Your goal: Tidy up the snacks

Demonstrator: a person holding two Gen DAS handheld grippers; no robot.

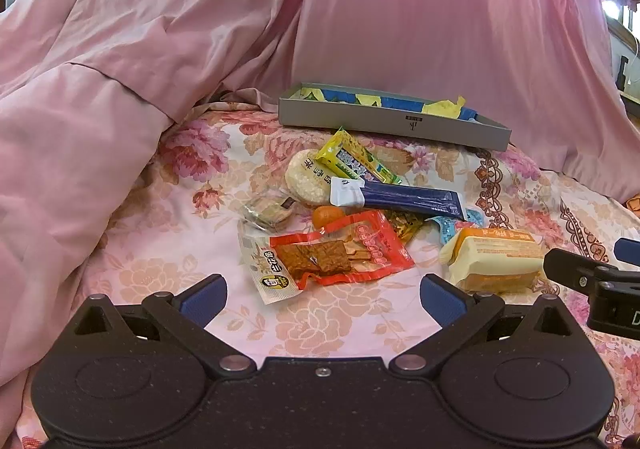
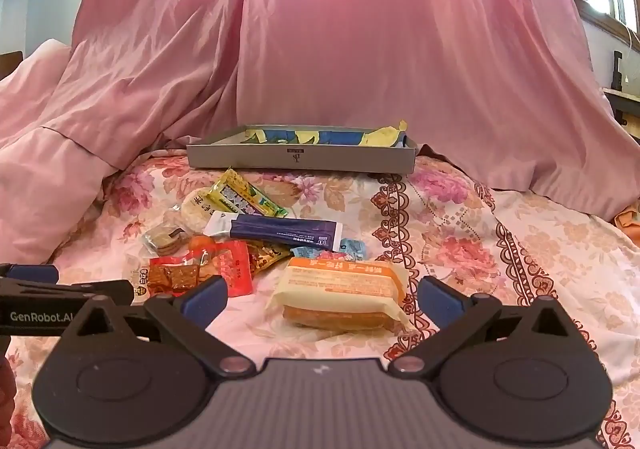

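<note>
A heap of snacks lies on the floral bedsheet. It holds a red tofu packet (image 1: 340, 249) (image 2: 208, 273), an orange-and-cream cake pack (image 1: 496, 259) (image 2: 344, 293), a long dark-blue stick pack (image 1: 404, 197) (image 2: 280, 231), a yellow-green bar (image 1: 356, 161) (image 2: 248, 195), a round rice cracker (image 1: 306, 177) and a biscuit pack (image 1: 268, 209). A grey tray (image 1: 392, 121) (image 2: 300, 159) stands behind the heap. My left gripper (image 1: 322, 299) is open just short of the red packet. My right gripper (image 2: 322, 299) is open with the cake pack between its fingers' line.
A rumpled pink duvet (image 1: 100, 109) rises at the left and a pink curtain (image 2: 360, 49) hangs behind the tray. The tray holds yellow and blue wrappers (image 1: 400, 101). Bare floral sheet (image 2: 500, 241) lies to the right of the heap.
</note>
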